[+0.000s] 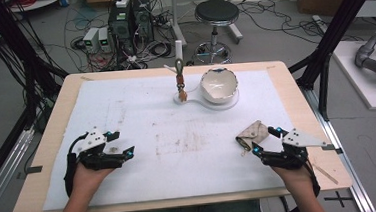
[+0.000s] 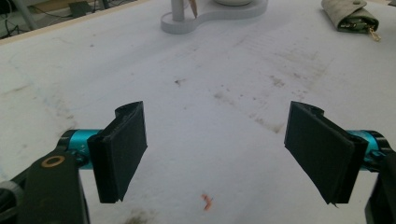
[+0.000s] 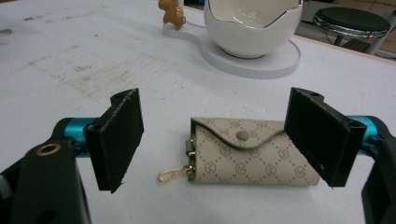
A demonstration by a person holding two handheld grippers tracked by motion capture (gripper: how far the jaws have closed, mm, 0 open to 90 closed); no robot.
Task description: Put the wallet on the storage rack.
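Note:
A small beige patterned pouch [image 3: 247,151] with a snap flap and a gold clasp lies flat on the white mat [image 1: 178,136]. My right gripper [image 3: 212,140] is open, its jaws standing on either side of the pouch without touching it; in the high view the pouch [image 1: 252,132] sits just left of that gripper [image 1: 264,139]. My left gripper [image 1: 118,143] rests open at the mat's left side, with bare mat between its jaws [image 2: 215,158]. From the left gripper view the pouch [image 2: 351,16] lies far off at the top right.
At the mat's far middle stands a white base [image 1: 226,103] carrying a cracked-egg-shaped white bowl [image 1: 219,85] and a post with a small brown hanging figure [image 1: 181,91]. A stool [image 1: 216,14], computers and cables are on the floor beyond the table.

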